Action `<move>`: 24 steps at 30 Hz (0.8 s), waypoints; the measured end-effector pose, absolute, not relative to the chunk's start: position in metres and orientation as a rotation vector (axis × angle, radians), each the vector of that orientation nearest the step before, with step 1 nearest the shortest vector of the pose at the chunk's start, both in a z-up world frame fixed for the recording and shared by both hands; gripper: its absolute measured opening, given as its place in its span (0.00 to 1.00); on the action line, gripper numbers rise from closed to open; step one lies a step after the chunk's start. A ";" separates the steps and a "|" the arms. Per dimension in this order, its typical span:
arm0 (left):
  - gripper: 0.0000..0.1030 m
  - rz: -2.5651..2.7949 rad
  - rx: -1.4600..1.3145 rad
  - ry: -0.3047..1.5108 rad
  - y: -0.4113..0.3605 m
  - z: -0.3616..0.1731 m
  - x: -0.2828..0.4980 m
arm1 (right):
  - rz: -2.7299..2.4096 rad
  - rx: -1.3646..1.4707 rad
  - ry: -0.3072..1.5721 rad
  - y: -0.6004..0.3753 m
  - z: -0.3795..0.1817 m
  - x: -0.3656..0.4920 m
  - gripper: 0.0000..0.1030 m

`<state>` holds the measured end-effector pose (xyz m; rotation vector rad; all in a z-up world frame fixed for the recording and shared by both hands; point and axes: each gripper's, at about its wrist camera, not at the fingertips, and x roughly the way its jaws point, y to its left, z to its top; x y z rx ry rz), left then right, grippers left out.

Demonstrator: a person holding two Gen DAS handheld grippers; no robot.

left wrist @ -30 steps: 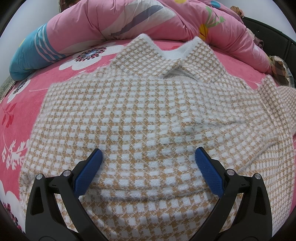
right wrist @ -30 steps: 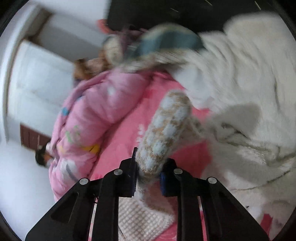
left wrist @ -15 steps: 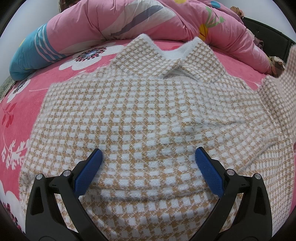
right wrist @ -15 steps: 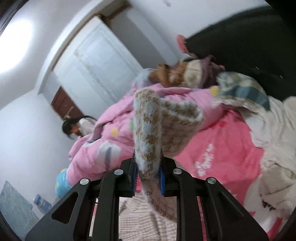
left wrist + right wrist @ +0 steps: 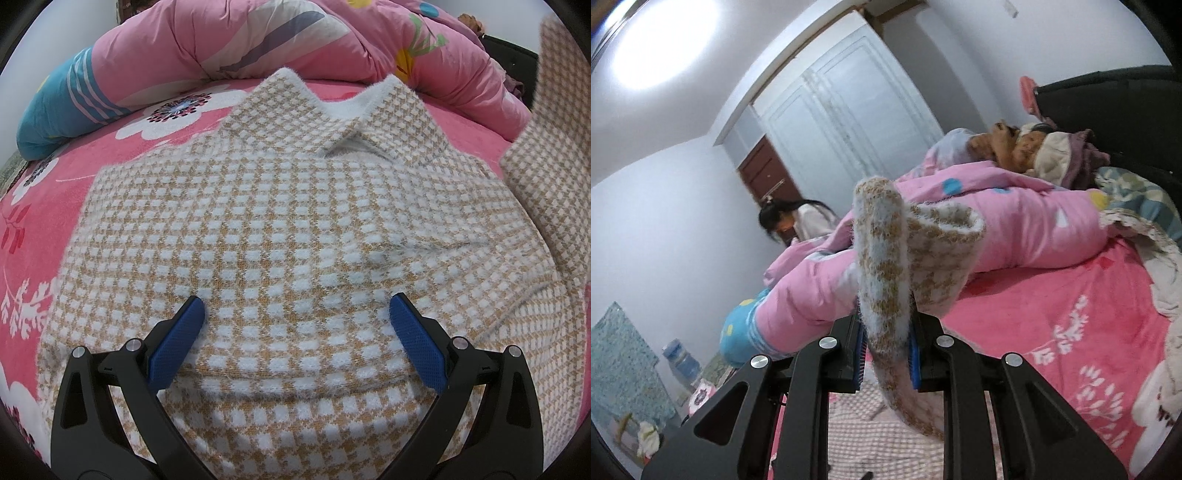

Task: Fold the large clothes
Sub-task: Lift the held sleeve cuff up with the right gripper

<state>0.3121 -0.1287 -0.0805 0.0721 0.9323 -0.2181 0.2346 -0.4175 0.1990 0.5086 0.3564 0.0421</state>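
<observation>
Under both grippers: pink floral bedspread (image 5: 44, 206), covers the whole bed. Beyond the fingertips, a rolled pink quilt (image 5: 332, 40) runs across the far side, blue striped end (image 5: 55, 114) off to the left-finger side.

Checked sweater (image 5: 295, 229), tan and white, lies flat on the bedspread, collar (image 5: 340, 107) pointing away from the left gripper (image 5: 297, 314). Hem end sits under and between the left fingers, body stretches ahead of them.

Left gripper: jaws spread wide, blue pads (image 5: 177, 343) standing just over the knit on either side, nothing pinched. Can't tell if the tips press the fabric or only hover.

Sleeve (image 5: 554, 155) is lifted off the bed, rises past the right-finger side of the left view, up to the frame edge.

Right gripper (image 5: 886, 347): clamped on that sleeve (image 5: 886, 288). Cuff end pokes up and forward from between the fingers and flops over towards the right finger; rest of the sleeve hangs down behind the pads. Jaws nearly closed, fabric filling the gap.

Right view background: white wardrobe doors (image 5: 846, 110), dark headboard (image 5: 1108, 107), a person (image 5: 790, 221) beyond the quilt, left of the fingers. Water bottle (image 5: 681, 362) low left.
</observation>
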 end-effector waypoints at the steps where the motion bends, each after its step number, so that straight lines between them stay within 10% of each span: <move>1: 0.94 -0.218 0.072 0.932 -0.129 -0.081 0.312 | 0.046 0.503 0.354 -0.412 0.200 0.235 0.18; 24: 0.94 -0.161 -0.036 0.868 -0.084 -0.051 0.314 | 0.048 0.542 0.355 -0.388 0.200 0.227 0.18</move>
